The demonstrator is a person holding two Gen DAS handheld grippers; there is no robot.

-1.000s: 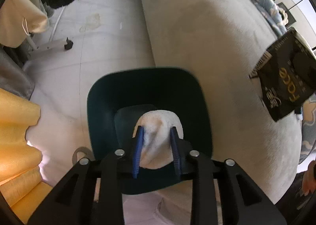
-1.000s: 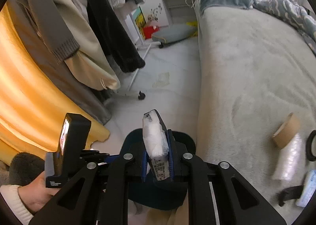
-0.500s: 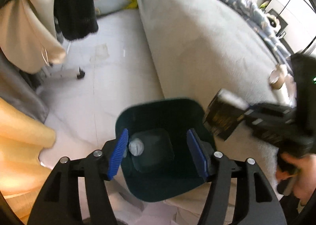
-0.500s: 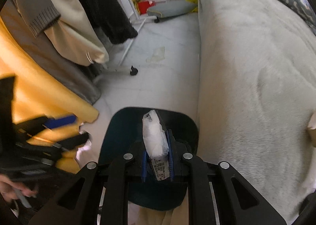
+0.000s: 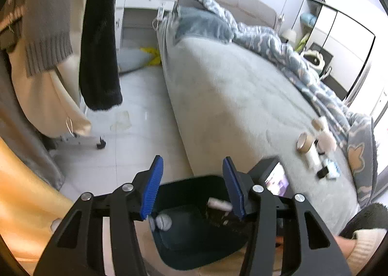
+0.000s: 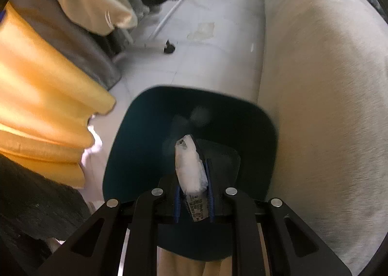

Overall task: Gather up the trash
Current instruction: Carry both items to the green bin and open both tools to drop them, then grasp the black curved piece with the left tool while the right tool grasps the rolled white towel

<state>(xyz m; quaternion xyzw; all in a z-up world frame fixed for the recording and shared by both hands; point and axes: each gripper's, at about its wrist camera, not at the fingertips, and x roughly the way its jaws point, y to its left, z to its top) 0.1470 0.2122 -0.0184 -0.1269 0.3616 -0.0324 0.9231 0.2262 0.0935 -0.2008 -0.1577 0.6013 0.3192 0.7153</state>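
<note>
Right gripper [image 6: 194,199] clamped on white wrapper [image 6: 191,171], frame center, over dark bin [image 6: 135,145]. Left gripper [image 5: 192,190] closing, nothing between pads.

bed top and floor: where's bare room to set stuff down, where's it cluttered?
Free: the grey bed top between the rumpled blue duvet and the bed's floor-side edge; the floor tiles between bed and clothes rack. Crowded: the near bed end around the tape roll, and the dark bin below.
</note>
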